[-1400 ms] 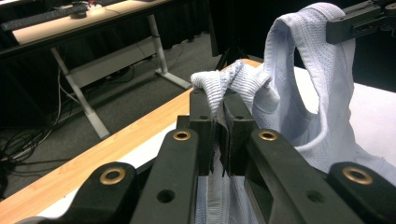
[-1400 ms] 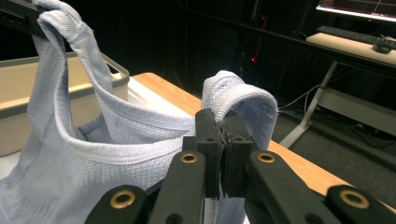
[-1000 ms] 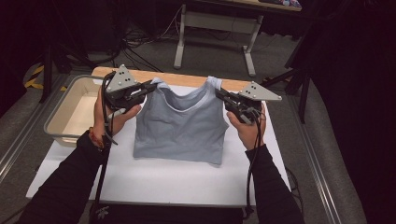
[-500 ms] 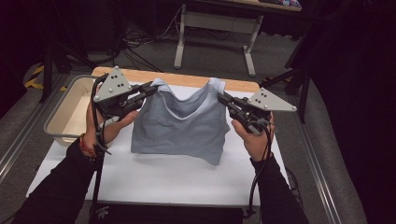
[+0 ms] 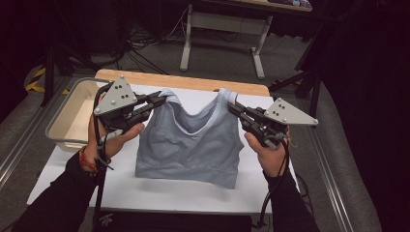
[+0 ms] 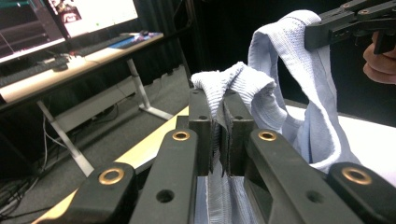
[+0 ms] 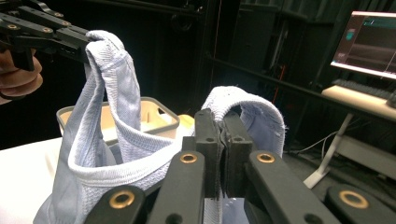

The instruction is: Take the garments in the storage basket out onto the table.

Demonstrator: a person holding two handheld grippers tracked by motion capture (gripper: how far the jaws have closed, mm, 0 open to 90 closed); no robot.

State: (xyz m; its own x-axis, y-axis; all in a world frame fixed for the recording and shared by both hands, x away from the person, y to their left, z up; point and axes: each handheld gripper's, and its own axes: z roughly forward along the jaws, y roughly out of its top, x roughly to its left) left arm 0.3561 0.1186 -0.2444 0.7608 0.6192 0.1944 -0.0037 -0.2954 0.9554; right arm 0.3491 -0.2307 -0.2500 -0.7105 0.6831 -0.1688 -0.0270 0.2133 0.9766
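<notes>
The left gripper (image 5: 162, 99) and the right gripper (image 5: 232, 108) each pinch a shoulder strap of the grey tank top (image 5: 191, 145), a light, limp knit hanging over the white table (image 5: 183, 195), best gripped at those straps.

A dim room with grey carpet (image 5: 145, 53), a white-legged desk (image 5: 220, 43) (cables beneath), and lit monitors (image 6: 70, 18).
</notes>
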